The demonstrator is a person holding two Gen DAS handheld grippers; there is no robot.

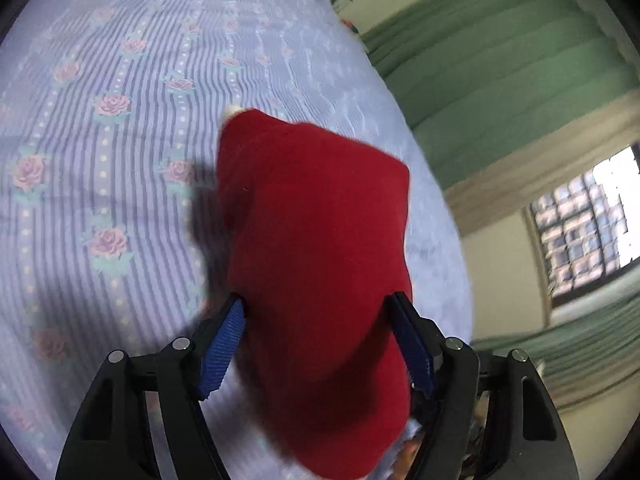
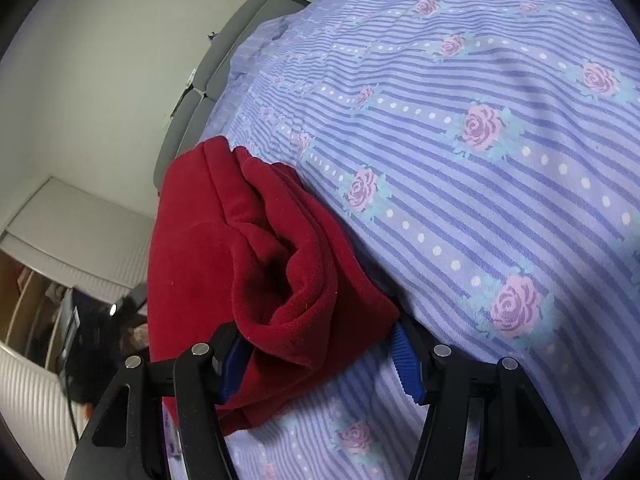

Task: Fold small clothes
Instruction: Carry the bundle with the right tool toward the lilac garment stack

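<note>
A red fleece garment [image 1: 312,200] lies in a long fold on the bed's blue striped sheet with pink roses [image 1: 120,120]. My left gripper [image 1: 316,298] is shut on its near end, and the cloth fills the whole gap between the blue pads [image 1: 222,348]. In the right wrist view the same red garment [image 2: 224,248] is bunched in thick folds at the left edge of the bed sheet [image 2: 480,160]. My right gripper [image 2: 314,326] is shut on this bunch. The cloth covers most of its left pad, and its right pad [image 2: 406,364] touches the cloth near the tip.
A green curtain [image 1: 500,80] and a window [image 1: 580,232] stand past the bed's right edge in the left wrist view. In the right wrist view a grey padded headboard [image 2: 224,52] runs along the far side, with dark clutter [image 2: 88,352] on the floor at lower left.
</note>
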